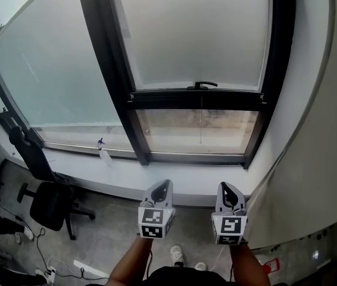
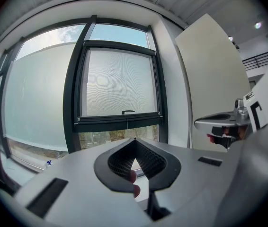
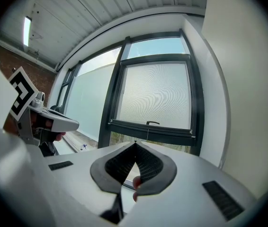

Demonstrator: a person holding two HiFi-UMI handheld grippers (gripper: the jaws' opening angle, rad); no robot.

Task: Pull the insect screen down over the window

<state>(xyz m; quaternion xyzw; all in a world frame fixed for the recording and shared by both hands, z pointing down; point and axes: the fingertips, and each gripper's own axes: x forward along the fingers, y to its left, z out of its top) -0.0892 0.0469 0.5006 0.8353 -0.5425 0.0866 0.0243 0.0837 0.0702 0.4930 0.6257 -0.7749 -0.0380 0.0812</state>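
Currently we are holding left claw point(image 1: 166, 185) and right claw point(image 1: 226, 187) closed, empty, before grasping the black handle point(image 1: 203, 85) on the grey mesh insect screen point(image 1: 192, 34).

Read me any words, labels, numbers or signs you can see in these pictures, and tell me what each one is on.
No readable text anywhere in these views.
Cubes on the left gripper and right gripper: black-and-white square marker patterns only, no letters or digits.
The spray bottle on the window sill: too small to show any label.
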